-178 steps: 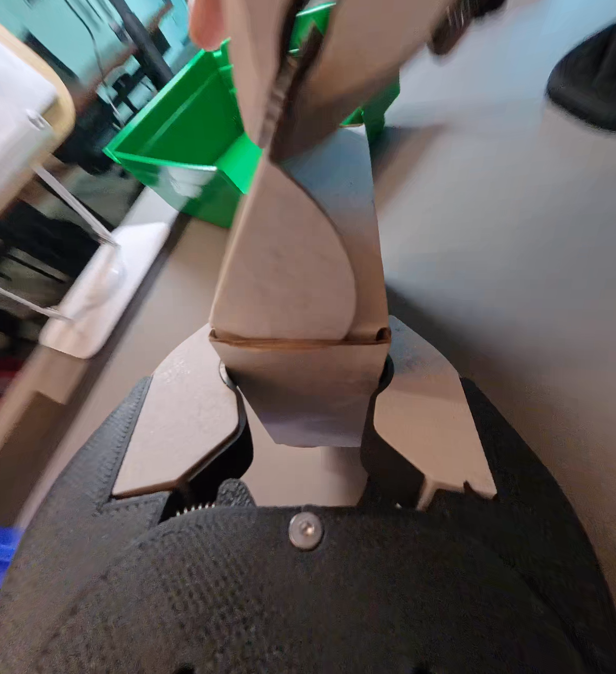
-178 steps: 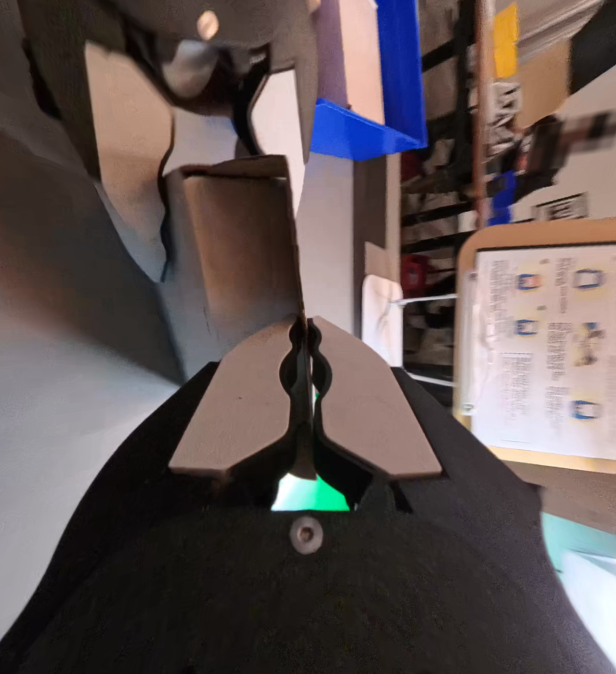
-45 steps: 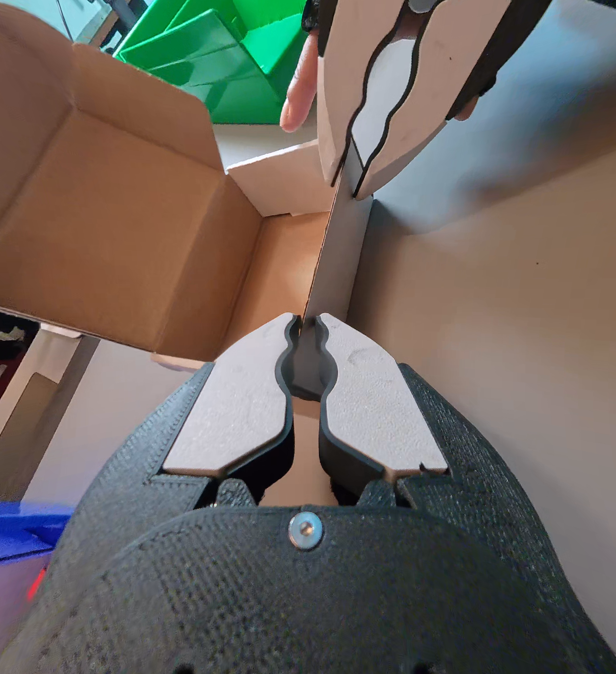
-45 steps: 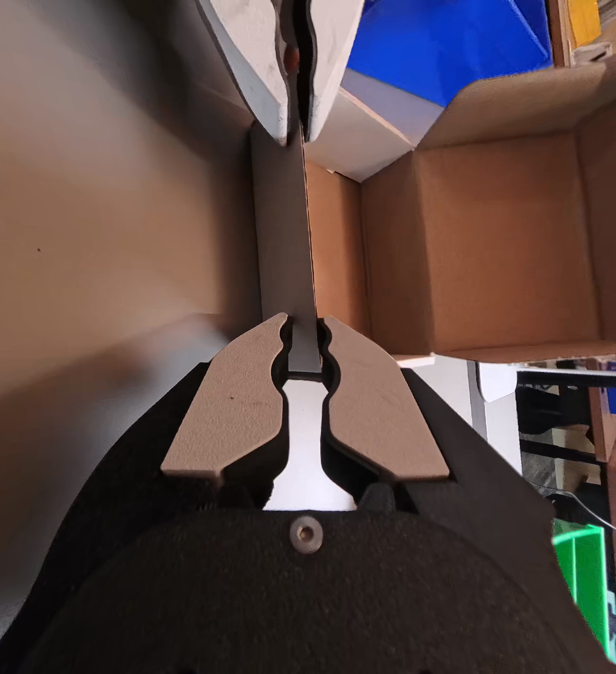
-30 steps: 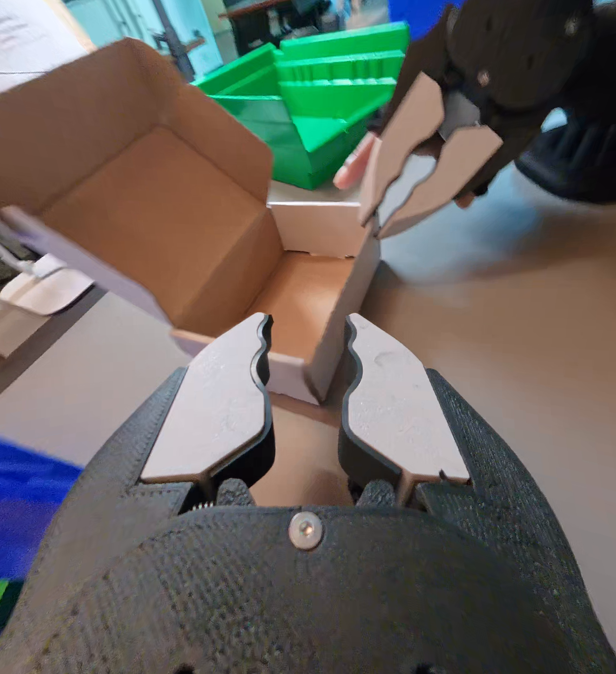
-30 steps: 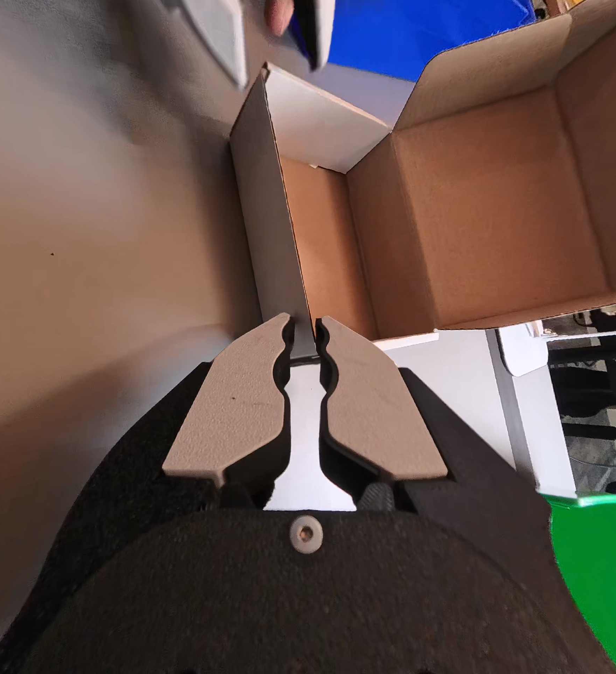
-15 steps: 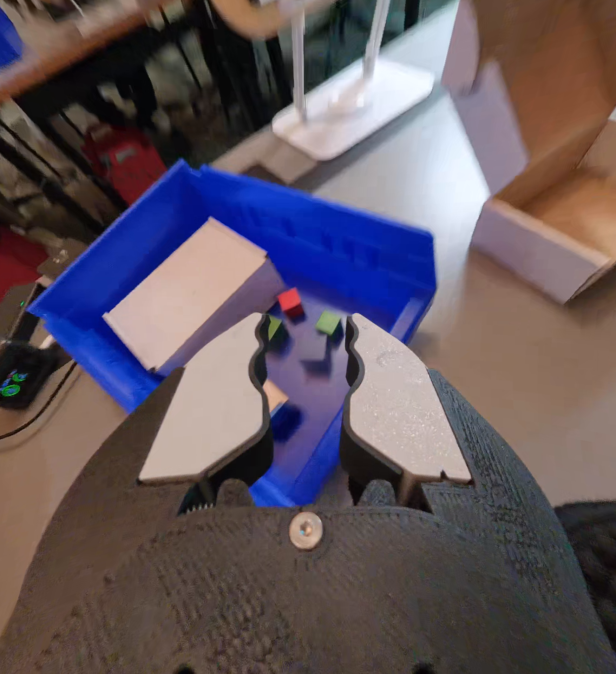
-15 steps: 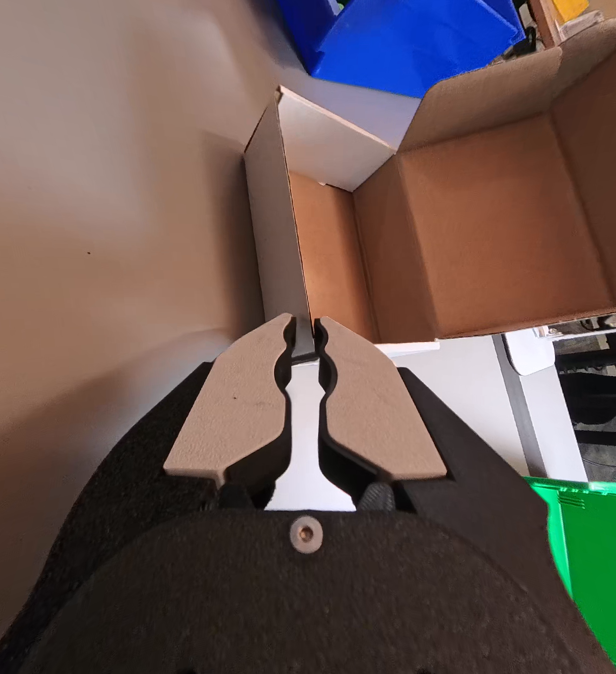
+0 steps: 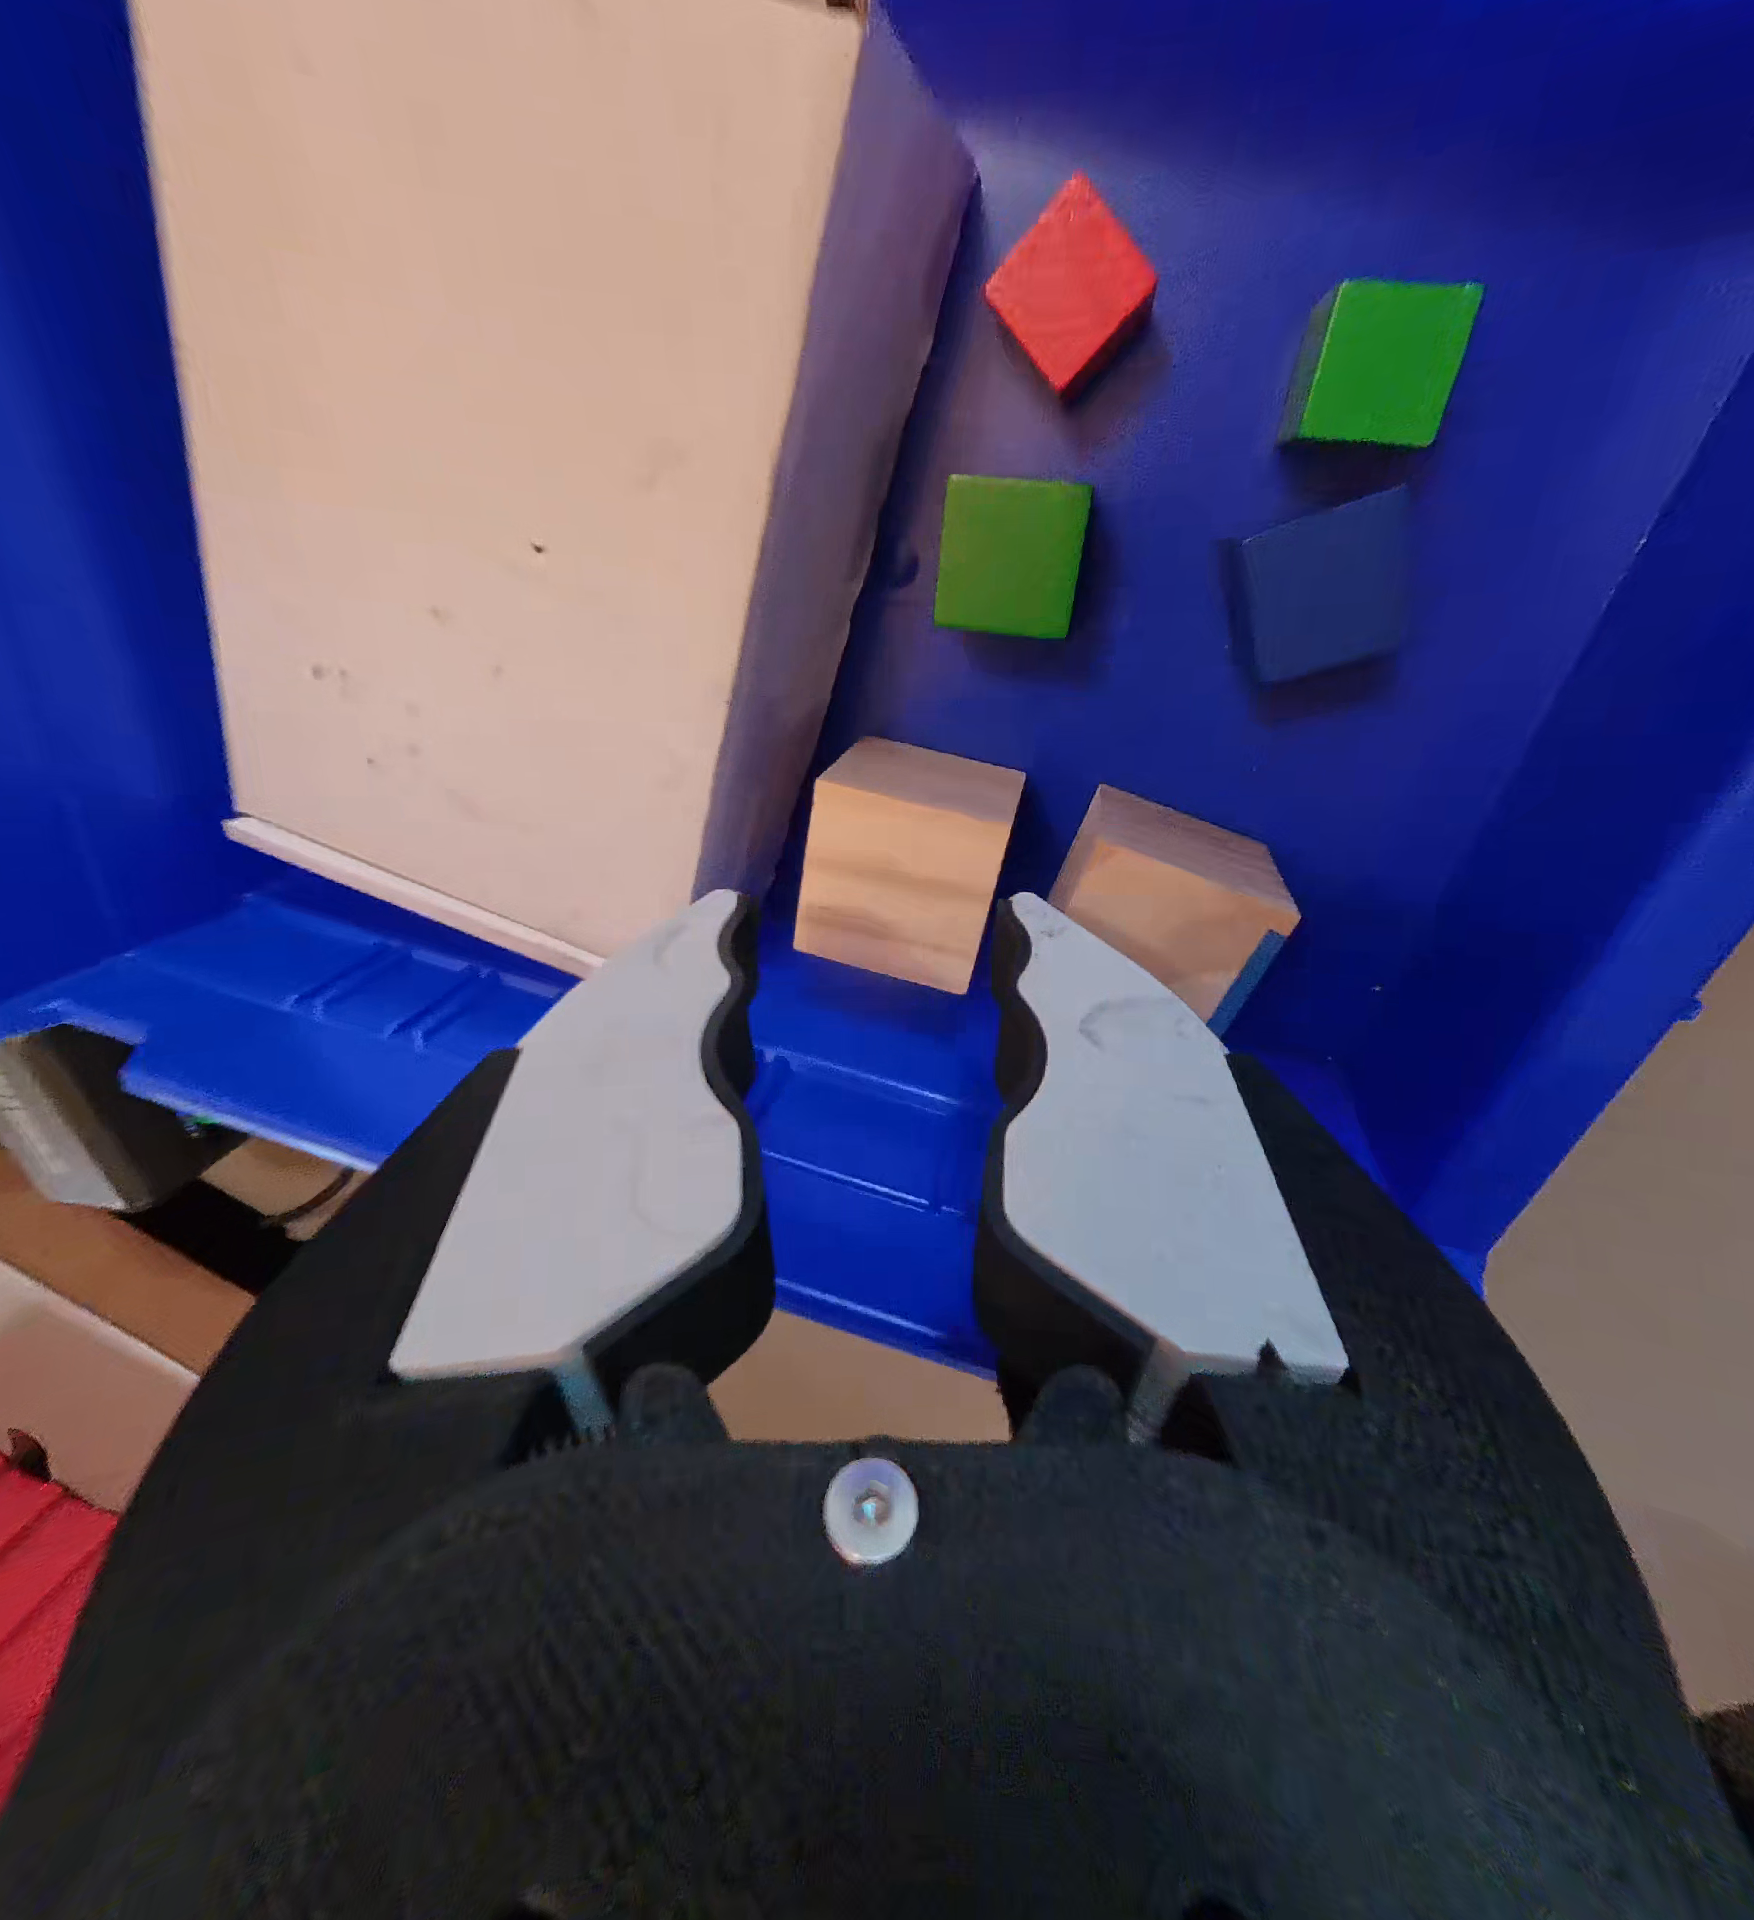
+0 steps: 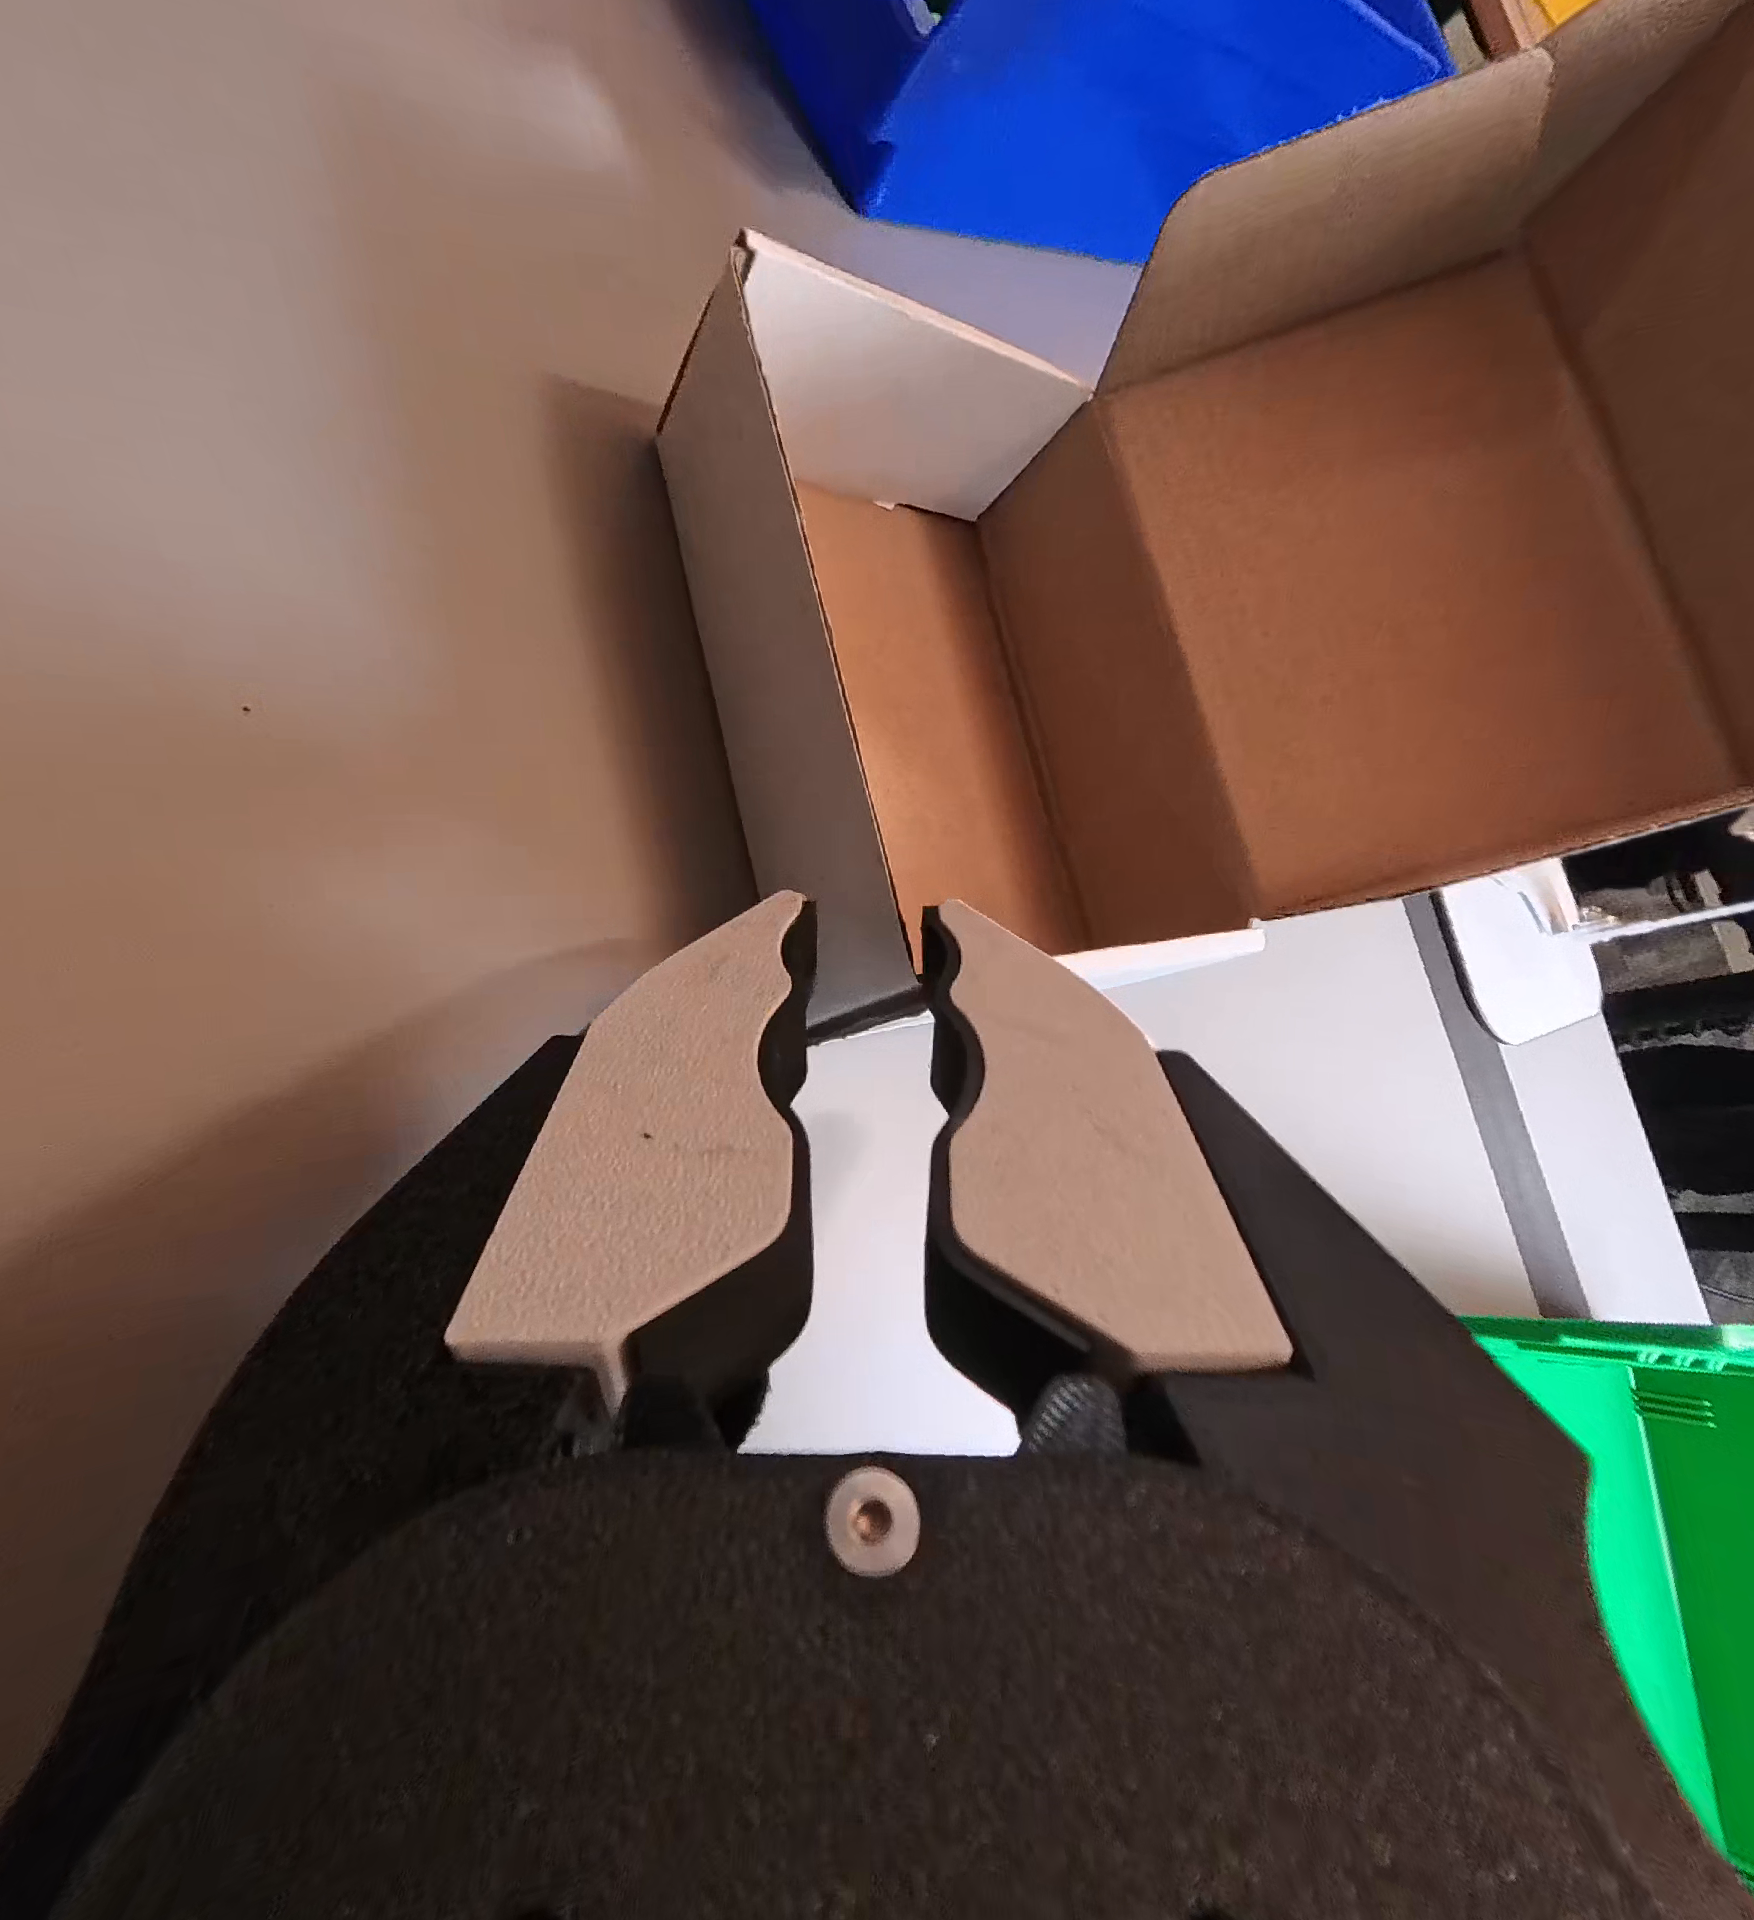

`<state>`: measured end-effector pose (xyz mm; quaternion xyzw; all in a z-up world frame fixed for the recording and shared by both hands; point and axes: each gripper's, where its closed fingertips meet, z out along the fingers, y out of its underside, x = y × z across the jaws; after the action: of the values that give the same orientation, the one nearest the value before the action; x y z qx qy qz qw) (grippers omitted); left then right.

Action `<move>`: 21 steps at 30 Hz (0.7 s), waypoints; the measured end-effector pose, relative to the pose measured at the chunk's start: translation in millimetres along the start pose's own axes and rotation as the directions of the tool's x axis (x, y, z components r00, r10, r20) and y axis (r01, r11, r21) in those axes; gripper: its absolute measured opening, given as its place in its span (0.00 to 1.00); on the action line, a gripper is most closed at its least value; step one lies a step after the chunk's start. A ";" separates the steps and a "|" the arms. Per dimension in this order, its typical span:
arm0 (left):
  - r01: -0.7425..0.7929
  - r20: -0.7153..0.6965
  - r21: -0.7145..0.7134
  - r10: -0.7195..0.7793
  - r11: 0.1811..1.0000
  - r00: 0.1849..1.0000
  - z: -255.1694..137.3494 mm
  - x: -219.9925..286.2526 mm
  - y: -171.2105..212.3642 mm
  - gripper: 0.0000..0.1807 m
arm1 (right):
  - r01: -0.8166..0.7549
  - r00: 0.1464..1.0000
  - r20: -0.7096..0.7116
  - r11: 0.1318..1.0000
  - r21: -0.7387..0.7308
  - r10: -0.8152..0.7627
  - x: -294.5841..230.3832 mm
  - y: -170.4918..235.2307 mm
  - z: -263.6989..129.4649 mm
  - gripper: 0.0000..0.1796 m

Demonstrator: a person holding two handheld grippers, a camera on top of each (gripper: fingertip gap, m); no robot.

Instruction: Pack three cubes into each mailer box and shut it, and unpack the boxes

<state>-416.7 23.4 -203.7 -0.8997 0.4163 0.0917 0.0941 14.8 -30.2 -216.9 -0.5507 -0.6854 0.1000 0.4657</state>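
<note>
The left gripper (image 9: 868, 925) hangs with jaws apart and empty over a blue plastic bin (image 9: 1631, 852), just short of a plain wooden cube (image 9: 899, 868); a second wooden cube (image 9: 1169, 899), two green cubes (image 9: 1010, 556), a red cube (image 9: 1070, 283), a dark blue cube (image 9: 1320, 597) and a closed white cardboard mailer box (image 9: 478, 416) lie inside. The right gripper (image 10: 862, 940), jaws slightly parted, straddles the front wall of an open white mailer box with a brown inside (image 10: 1268, 623) on the tan tabletop (image 10: 281, 520), without clamping it.

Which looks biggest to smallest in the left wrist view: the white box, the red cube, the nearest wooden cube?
1. white box, by far.
2. wooden cube, though nearness to the camera inflates it.
3. red cube, farther off; true sizes may match.
</note>
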 end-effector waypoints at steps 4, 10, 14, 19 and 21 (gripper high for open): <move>-0.021 -0.040 -0.053 0.019 0.998 0.999 12.5 -0.5 3.3 0.25 | -0.013 1.000 0.006 1.000 0.005 0.013 0.6 0.9 0.1 0.11; -0.077 -0.087 -0.135 0.065 0.988 0.994 25.2 4.3 5.3 0.26 | -0.033 0.999 0.013 0.999 0.008 0.033 0.8 2.4 1.2 0.11; -0.102 -0.109 -0.173 0.084 0.980 0.990 33.1 6.6 7.9 0.24 | -0.033 0.999 0.011 0.999 0.006 0.033 0.7 2.5 1.2 0.11; -0.109 -0.100 -0.158 0.094 0.981 0.991 30.3 7.6 5.7 0.24 | -0.038 0.999 0.015 0.999 0.010 0.038 0.4 2.5 1.1 0.11; -0.116 -0.072 -0.143 0.106 0.983 0.992 19.7 7.3 -0.8 0.23 | -0.039 0.999 0.016 0.999 0.012 0.039 0.2 2.3 1.3 0.11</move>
<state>-413.2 23.4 -224.4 -0.8821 0.4607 0.0982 0.0091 15.5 -28.7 -219.0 -0.5603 -0.6777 0.1174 0.4616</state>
